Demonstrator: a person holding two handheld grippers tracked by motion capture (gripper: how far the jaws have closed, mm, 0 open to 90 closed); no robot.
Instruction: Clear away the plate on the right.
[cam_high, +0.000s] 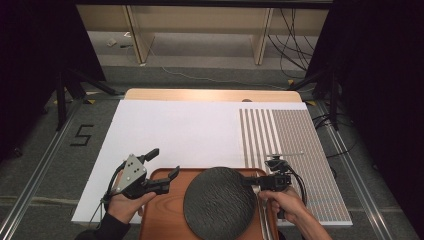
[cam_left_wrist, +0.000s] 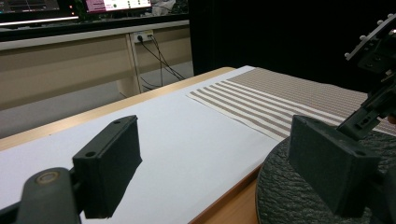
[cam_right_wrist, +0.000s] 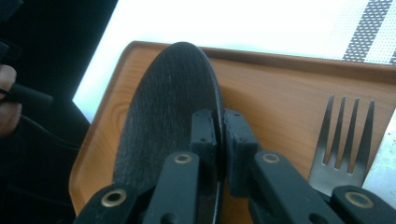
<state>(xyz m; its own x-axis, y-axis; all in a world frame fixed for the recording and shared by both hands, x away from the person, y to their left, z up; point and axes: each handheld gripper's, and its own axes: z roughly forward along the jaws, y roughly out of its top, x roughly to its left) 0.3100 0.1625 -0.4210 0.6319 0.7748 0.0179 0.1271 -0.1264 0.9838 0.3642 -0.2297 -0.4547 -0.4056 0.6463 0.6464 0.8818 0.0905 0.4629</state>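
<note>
A round black textured plate (cam_high: 218, 202) sits over the wooden tray (cam_high: 165, 215) at the table's near edge. My right gripper (cam_high: 248, 182) is shut on the plate's right rim; in the right gripper view the two jaws pinch the plate (cam_right_wrist: 163, 116) edge-on above the tray (cam_right_wrist: 280, 88). My left gripper (cam_high: 165, 166) stands open at the tray's left corner, nothing between its jaws. In the left gripper view its right jaw stands in front of the plate (cam_left_wrist: 289, 196), and the right gripper's body (cam_left_wrist: 373, 70) shows at the far right.
A fork (cam_right_wrist: 343, 140) lies on the tray's right side, with a metal piece beside it. A striped placemat (cam_high: 290, 150) covers the table's right part. The white table sheet (cam_high: 180, 132) stretches behind the tray. Table legs and cables stand beyond.
</note>
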